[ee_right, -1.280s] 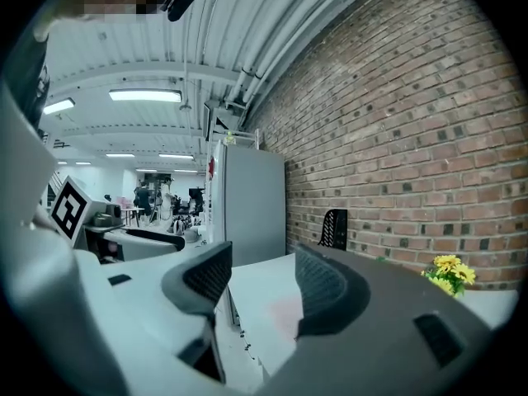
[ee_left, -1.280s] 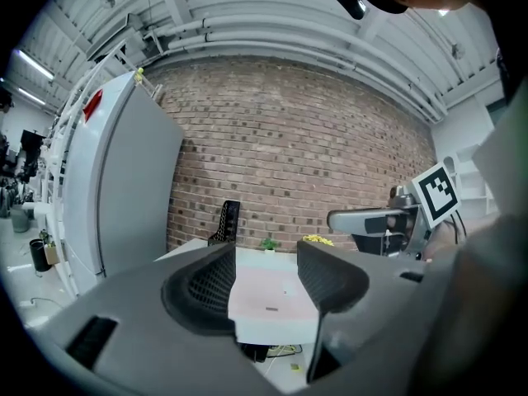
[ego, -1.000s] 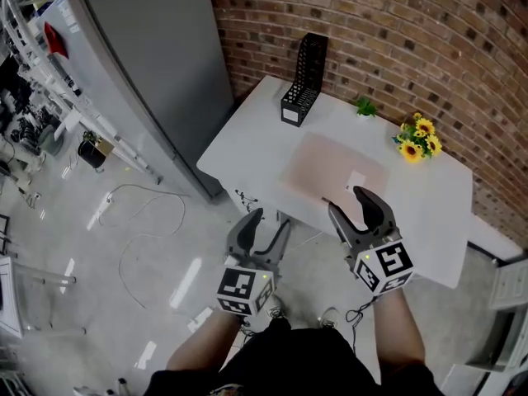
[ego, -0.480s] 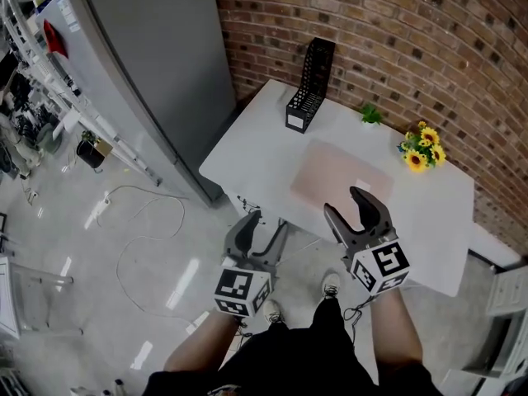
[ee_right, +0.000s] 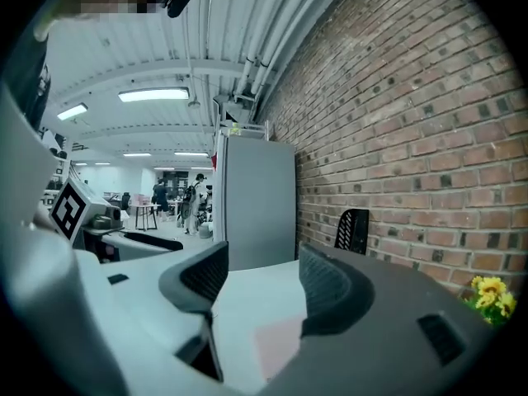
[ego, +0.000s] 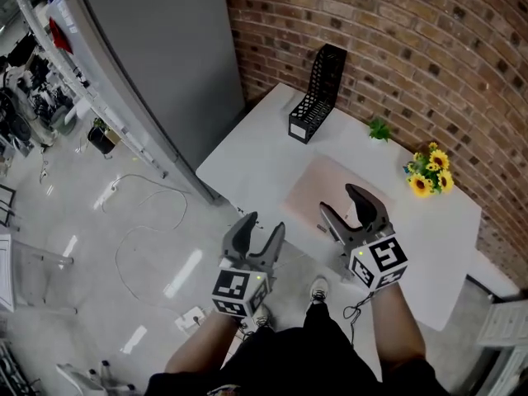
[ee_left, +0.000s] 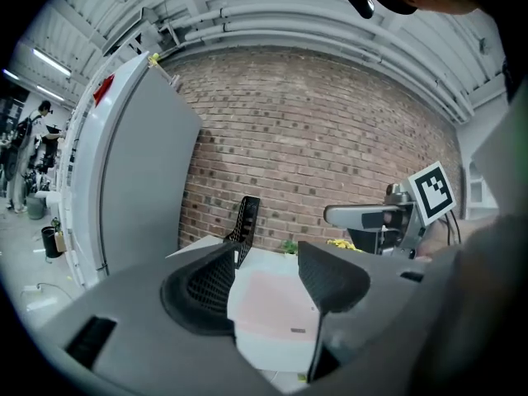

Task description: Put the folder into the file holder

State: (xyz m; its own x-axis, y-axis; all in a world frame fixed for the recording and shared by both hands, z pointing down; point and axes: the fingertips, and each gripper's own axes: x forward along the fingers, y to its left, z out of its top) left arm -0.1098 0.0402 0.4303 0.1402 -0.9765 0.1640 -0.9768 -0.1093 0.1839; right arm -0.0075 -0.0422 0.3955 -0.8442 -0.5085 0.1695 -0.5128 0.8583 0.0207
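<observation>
Left tongs [ego: 262, 223] and right tongs [ego: 338, 198] gape empty; folder [ego: 318, 184] lies flat, long axis along brick wall [ego: 396, 40].

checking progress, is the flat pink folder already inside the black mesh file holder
No, the flat pink folder lies on the white table, apart from the upright black mesh file holder.

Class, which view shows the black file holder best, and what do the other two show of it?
The head view: the file holder stands whole on the table, mesh clear. The left gripper view shows only its top, the base behind the left tool. The right gripper view shows a small dark shape by the brick wall.
</observation>
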